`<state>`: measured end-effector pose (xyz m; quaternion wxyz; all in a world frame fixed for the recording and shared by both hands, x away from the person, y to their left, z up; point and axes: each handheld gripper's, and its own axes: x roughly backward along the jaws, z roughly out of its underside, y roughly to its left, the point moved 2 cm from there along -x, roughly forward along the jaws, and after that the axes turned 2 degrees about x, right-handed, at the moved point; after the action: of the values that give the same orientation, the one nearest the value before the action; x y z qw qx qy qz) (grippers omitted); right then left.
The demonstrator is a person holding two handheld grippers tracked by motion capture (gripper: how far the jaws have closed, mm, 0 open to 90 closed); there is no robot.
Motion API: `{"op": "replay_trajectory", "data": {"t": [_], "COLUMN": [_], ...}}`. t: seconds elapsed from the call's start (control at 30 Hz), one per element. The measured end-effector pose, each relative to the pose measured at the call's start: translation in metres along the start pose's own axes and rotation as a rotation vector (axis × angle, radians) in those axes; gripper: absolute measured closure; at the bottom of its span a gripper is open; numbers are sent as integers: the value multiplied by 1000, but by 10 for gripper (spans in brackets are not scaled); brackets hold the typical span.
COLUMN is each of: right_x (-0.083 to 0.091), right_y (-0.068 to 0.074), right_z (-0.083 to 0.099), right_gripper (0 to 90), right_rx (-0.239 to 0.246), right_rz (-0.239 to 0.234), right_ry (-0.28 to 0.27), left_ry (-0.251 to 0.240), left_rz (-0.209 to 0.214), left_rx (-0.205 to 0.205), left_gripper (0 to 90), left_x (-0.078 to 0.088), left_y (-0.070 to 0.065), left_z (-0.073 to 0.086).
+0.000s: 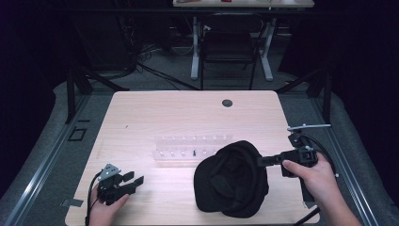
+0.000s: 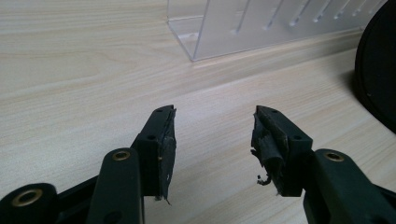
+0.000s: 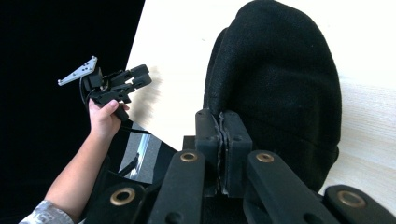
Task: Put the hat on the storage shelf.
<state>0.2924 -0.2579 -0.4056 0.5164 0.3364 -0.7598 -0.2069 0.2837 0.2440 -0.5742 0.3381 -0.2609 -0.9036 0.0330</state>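
Now my right gripper [image 3: 220,140] pinches the black cap's [image 1: 233,179] edge to lift it | left gripper [image 2: 212,135] gapes idle on the surface [image 1: 179,113]

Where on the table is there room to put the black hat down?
Bare wood lies between the clear rack and the far table edge, and left of the black hat toward the left gripper. It is crowded where the hat meets the rack and the right gripper.
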Motion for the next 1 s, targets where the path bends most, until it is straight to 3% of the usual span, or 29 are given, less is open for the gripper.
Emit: {"op": "replay_trajectory", "data": {"t": [0.53,1.0], "right_x": [3,20], "right_y": [22,46], "right_z": [-13,-21], "right_gripper": [875,878], "right_rx": [-29,18], "right_rz": [-43,-58], "right_ry": [25,-8], "left_ry": [2,6], "left_rz": [3,3], "left_rx": [2,1], "left_gripper": [491,491], "left_x": [1,1], "left_y": [0,0], "left_z": [0,0]}}
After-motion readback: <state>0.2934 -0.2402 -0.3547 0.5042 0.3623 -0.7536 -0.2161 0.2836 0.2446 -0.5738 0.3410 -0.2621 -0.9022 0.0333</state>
